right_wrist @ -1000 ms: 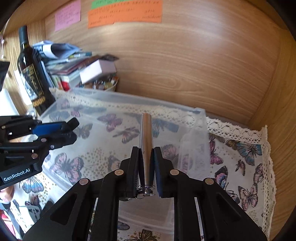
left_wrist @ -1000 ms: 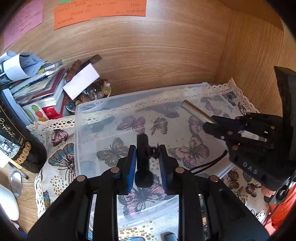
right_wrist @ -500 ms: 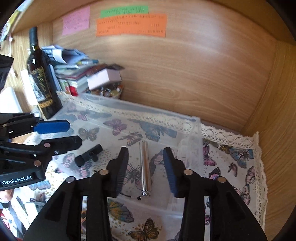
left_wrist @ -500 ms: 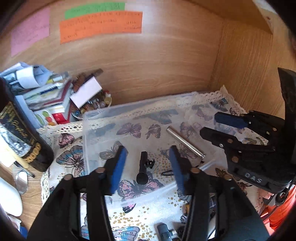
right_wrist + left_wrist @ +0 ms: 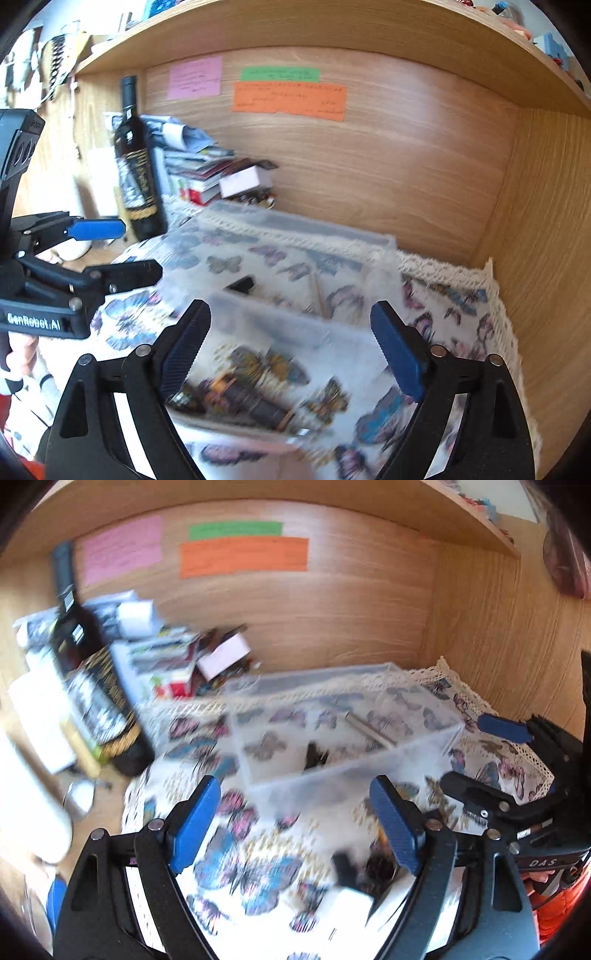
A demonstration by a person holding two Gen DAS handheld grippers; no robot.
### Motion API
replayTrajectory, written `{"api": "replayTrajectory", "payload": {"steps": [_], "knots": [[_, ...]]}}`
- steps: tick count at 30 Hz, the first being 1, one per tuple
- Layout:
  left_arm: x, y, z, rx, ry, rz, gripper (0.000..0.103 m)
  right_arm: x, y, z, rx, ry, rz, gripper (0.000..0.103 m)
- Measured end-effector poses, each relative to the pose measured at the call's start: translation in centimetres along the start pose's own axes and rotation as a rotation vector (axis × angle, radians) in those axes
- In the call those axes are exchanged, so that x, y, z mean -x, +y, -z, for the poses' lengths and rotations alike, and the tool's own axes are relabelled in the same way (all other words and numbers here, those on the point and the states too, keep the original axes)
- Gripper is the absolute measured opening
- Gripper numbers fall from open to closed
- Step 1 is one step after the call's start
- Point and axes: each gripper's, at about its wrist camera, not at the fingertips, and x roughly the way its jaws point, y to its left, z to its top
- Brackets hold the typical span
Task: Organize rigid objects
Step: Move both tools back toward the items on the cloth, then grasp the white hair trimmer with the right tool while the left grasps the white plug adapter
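While blurred, clear plastic bin (image 5: 354, 775), silver metal tube (image 5: 369, 728) inside, black piece (image 5: 313, 756) beside

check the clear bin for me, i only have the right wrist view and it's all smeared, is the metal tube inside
Observer: Yes. In the left wrist view the metal tube lies on the floor of the clear bin, toward its right side.
Operator: and the black piece
Observer: The black piece is inside too, left of the tube and apart from it.
Operator: left gripper carrying anything
Observer: No. Seen from its own camera, the left gripper is open, with nothing between its blue pads.
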Motion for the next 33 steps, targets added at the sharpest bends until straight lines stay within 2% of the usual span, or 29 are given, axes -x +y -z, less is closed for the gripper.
{"api": "replayTrajectory", "payload": {"steps": [8,11,15,19,24,33], "knots": [[1.8,2.6,5.2,0.062,0.061,-0.086,0.083,-0.3,4.2,3.2,-0.028,0.072,-0.112,0.091],[2.1,2.6,6.4,0.060,0.069,-0.105,0.083,-1.2,6.1,4.0,0.008,0.098,-0.116,0.091],[2.2,2.3,7.6,0.050,0.080,-0.083,0.083,-2.1,7.3,5.4,0.036,0.141,-0.090,0.091],[2.0,1.2,8.0,0.031,0.091,-0.041,0.083,-1.5,6.2,6.5,0.015,0.141,-0.071,0.091],[0.9,-0.8,8.3,0.002,0.119,0.021,0.083,-0.3,3.4,7.7,-0.012,0.153,0.011,0.091],[-0.9,-3.5,8.6,-0.062,0.145,0.063,0.083,0.9,-2.7,11.1,-0.173,0.224,0.116,0.091]]}}
